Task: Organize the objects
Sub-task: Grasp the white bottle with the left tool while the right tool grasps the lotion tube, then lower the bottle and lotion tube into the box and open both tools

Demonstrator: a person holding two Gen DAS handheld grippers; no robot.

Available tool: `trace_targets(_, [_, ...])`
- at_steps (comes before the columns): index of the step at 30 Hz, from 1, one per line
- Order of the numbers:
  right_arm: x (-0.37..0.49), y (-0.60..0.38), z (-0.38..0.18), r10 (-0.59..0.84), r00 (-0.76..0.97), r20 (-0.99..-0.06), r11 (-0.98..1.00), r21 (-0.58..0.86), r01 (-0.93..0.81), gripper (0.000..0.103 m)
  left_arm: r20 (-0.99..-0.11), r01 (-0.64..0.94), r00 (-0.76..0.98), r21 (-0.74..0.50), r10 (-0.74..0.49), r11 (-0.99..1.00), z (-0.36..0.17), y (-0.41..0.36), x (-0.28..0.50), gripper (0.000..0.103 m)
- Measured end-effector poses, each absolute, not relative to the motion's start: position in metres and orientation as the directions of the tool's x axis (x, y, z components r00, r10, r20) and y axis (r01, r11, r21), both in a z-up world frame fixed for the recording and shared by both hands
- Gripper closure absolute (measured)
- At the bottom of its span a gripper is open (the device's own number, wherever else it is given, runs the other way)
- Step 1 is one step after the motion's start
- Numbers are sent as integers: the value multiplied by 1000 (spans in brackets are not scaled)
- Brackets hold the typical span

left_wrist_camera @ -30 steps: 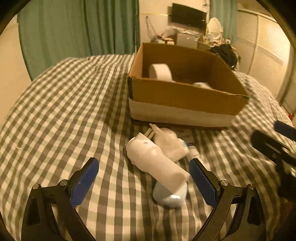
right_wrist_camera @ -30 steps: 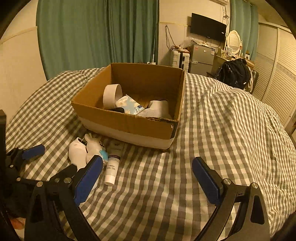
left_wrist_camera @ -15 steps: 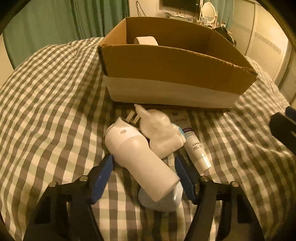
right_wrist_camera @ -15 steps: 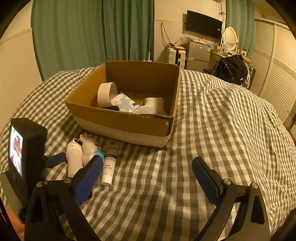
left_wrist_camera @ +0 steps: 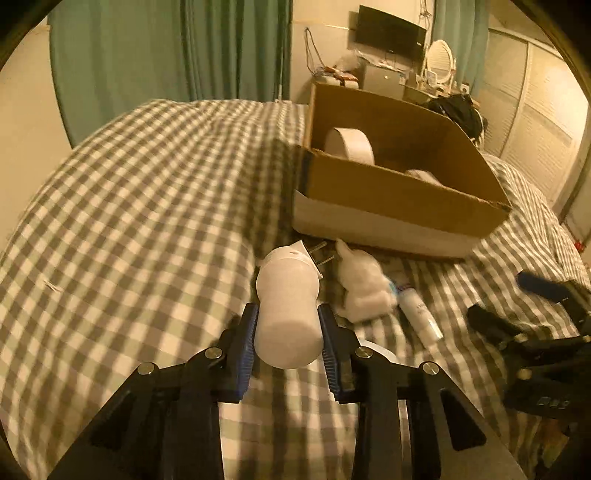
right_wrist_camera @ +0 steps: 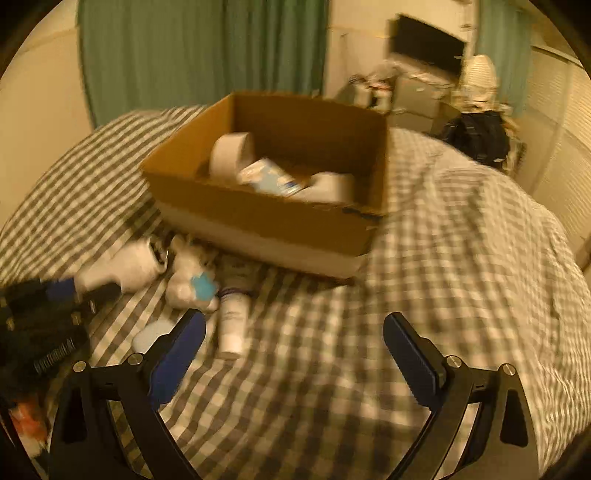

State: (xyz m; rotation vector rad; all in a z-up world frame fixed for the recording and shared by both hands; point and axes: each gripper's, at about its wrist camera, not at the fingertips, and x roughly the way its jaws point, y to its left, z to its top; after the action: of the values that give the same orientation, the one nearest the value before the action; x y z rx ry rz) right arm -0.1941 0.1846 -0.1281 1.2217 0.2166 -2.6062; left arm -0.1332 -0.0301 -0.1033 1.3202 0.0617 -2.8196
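Note:
My left gripper is shut on a white plug-in device with two prongs and holds it above the checked bed; it also shows in the right wrist view. A white plush toy and a white tube lie beside it, in front of the cardboard box. In the right wrist view the plush toy and the tube lie left of my open, empty right gripper. The box holds a tape roll and packets.
A pale round object lies on the bed near the tube. The checked bedcover spreads left and right of the box. Green curtains, a TV and a dark bag stand beyond the bed.
My left gripper closed on the white plug-in device and lifted it off the pale round object. The right gripper stayed open and shifted a little, with motion blur.

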Motion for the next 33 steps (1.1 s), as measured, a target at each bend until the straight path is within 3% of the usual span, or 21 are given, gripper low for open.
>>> trace_targets(9, [-239,147,-175,-182,-427,-886,-916,-5,400,47,-777,29,-628,-70,37,-997,-106,-36,-153,71])
trace_targets(14, [-247,132,-191,-159,-383,-910,-900,-26,435,77,-774,24,-632,-65,35,-998,-107,-33,-151,71])
trace_targets(33, [-154,165,-107,-201,-620,-759,-941,-27,339,79,-711,-25,-702,-24,35,-999,-65,-8,-98,71])
